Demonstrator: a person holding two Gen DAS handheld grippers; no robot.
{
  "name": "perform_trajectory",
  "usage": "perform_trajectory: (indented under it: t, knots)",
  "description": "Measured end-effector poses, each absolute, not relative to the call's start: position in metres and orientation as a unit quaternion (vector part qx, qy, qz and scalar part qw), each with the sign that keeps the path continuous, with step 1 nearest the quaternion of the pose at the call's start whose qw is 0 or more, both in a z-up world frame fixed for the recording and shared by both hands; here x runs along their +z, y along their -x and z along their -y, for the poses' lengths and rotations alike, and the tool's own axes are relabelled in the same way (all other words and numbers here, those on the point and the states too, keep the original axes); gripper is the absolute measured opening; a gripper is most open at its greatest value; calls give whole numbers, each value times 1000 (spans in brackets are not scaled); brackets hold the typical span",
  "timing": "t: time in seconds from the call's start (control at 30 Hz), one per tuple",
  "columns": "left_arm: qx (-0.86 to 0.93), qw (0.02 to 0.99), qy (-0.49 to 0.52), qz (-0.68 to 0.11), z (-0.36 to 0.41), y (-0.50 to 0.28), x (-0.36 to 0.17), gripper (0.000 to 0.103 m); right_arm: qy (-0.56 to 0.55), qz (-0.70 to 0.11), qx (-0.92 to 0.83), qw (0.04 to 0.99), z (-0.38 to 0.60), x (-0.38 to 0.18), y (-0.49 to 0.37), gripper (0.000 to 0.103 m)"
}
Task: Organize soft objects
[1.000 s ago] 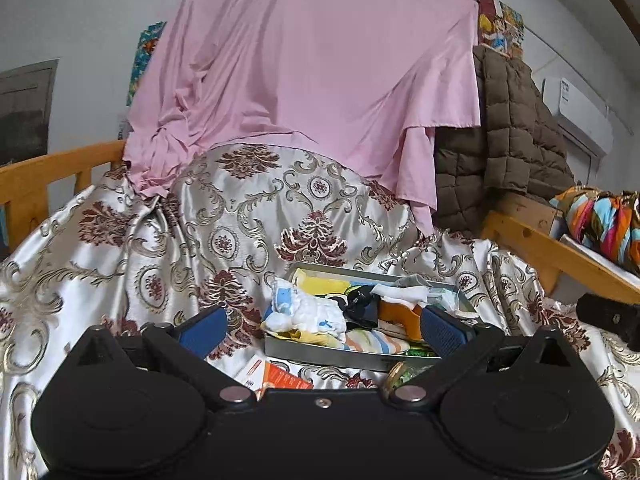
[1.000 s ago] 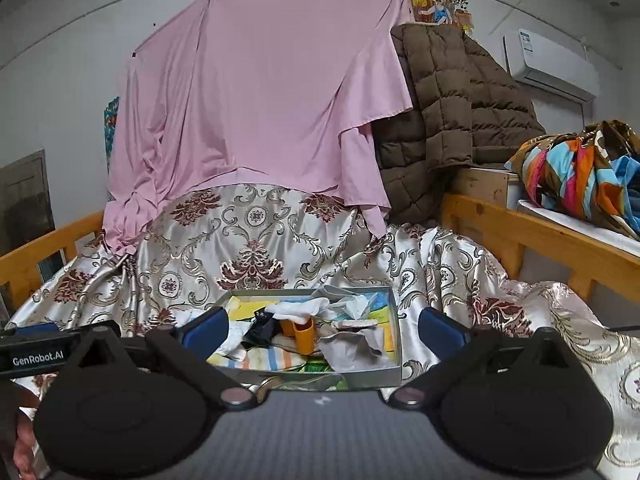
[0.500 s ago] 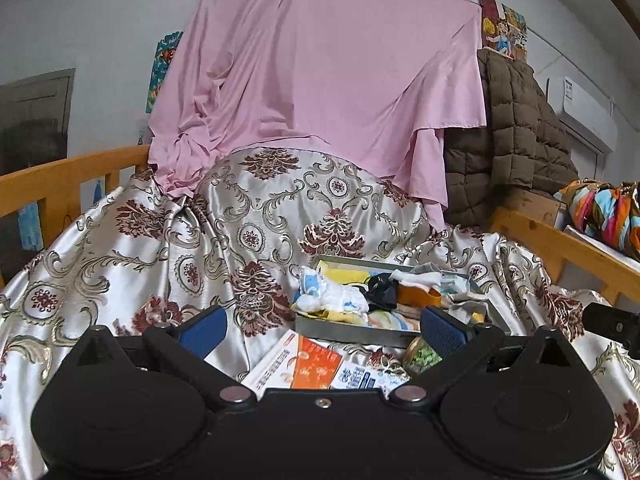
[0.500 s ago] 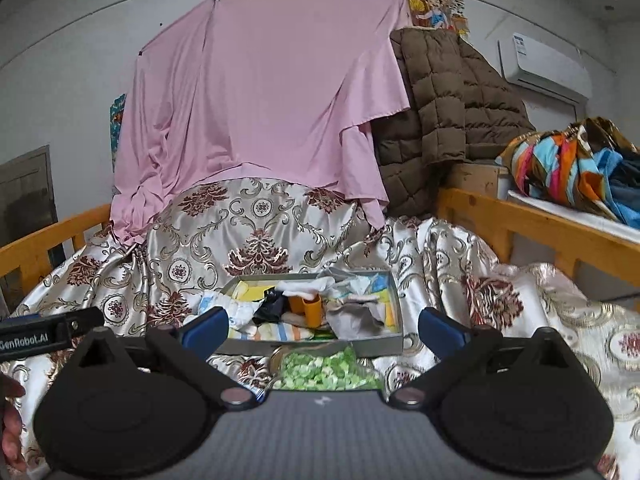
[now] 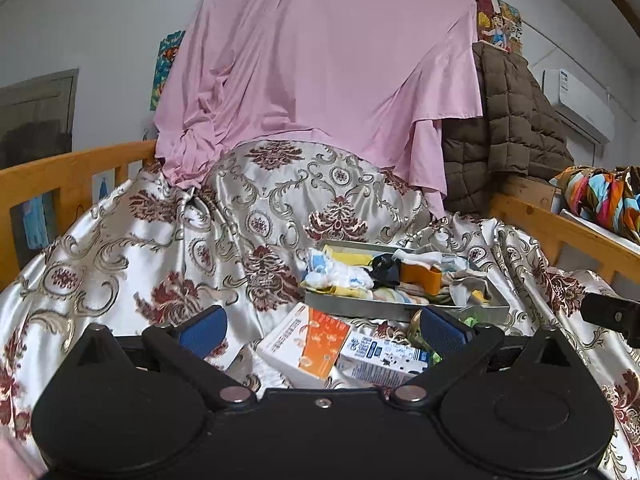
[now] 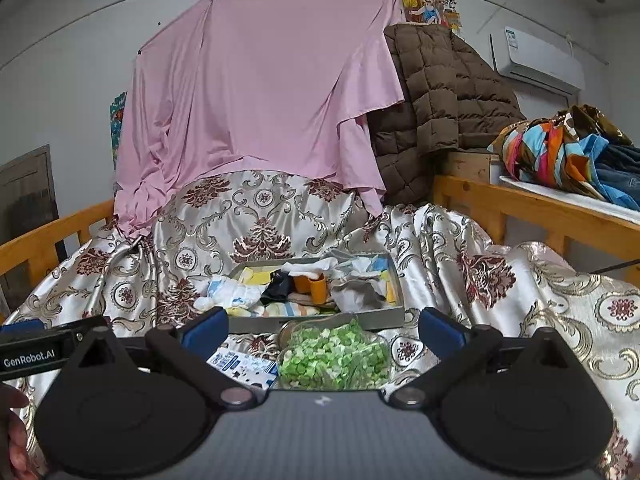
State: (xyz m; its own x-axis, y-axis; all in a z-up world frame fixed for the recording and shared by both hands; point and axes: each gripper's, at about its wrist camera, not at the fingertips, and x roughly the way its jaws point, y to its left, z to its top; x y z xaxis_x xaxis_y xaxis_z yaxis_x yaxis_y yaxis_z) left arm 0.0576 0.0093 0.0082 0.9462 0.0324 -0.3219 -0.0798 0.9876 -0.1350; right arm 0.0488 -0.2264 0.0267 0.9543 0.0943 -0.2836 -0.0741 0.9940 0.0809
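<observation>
Pulled back, cartons (image 5: 308,340) revealed | both tools spread, empty | green bag (image 6: 334,356) clearer right

The tray (image 6: 320,319) is such a heap you can't tell what most of the cloth bits are. Print on the blue-and-white carton (image 5: 380,358) is too small to read, and the left gripper (image 5: 320,330) body covers the orange-and-white box's (image 5: 306,340) lower end.

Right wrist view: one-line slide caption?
Open right gripper over a green snack bag, before a gray tray of socks.
</observation>
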Motion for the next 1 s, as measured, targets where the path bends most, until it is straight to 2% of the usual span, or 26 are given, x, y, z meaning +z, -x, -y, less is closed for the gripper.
perform_trajectory:
  t: [1.0]
  knots:
    - [29, 979, 46, -196, 0, -30, -8, 102, -53, -177, 25, 983, 235, -6, -20, 103]
